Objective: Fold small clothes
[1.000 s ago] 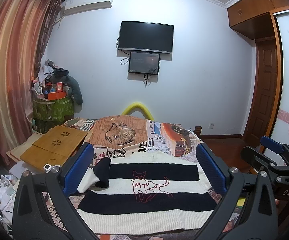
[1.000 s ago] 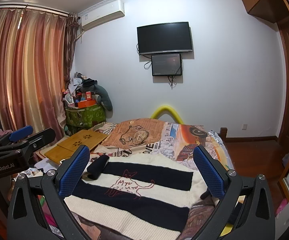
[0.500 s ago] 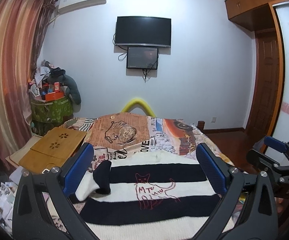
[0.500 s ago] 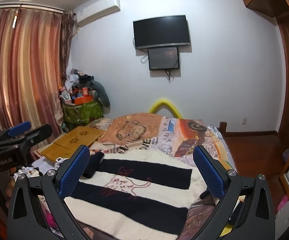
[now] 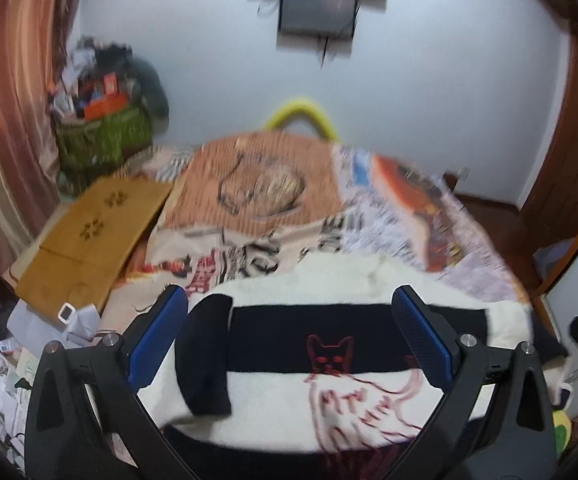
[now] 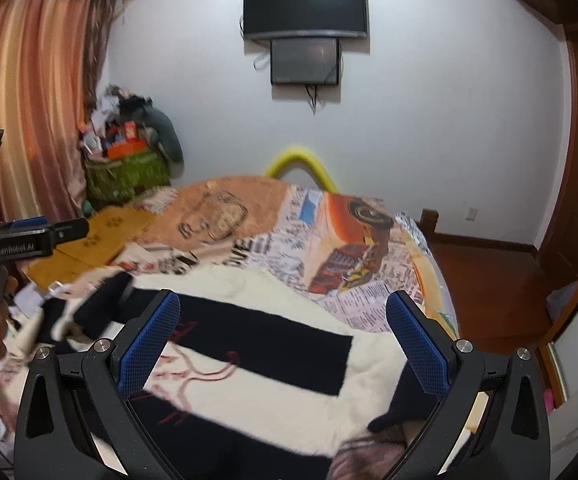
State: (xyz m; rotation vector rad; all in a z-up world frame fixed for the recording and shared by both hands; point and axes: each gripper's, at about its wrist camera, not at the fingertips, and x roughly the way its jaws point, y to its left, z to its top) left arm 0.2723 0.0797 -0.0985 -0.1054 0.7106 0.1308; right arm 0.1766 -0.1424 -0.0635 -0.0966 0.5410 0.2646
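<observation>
A black and cream striped sweater (image 5: 329, 344) with a red cat drawing lies flat on the bed; it also shows in the right wrist view (image 6: 273, 344). Its left sleeve (image 5: 205, 360) is folded onto the body. My left gripper (image 5: 289, 336) is open and empty, hovering close above the sweater's left half. My right gripper (image 6: 285, 344) is open and empty above the sweater's right half. The left gripper also shows at the left edge of the right wrist view (image 6: 33, 236).
The bed carries a printed newspaper-pattern cover (image 6: 353, 240). A wooden lap table (image 5: 93, 232) lies at the bed's left edge, with papers below it. A green bin with clutter (image 6: 129, 168) stands by the curtain. Wooden floor and a door are on the right.
Both grippers have tilted down and moved closer to the sweater, which now fills more of each view. Both stay open and empty. The sweater has not moved.
</observation>
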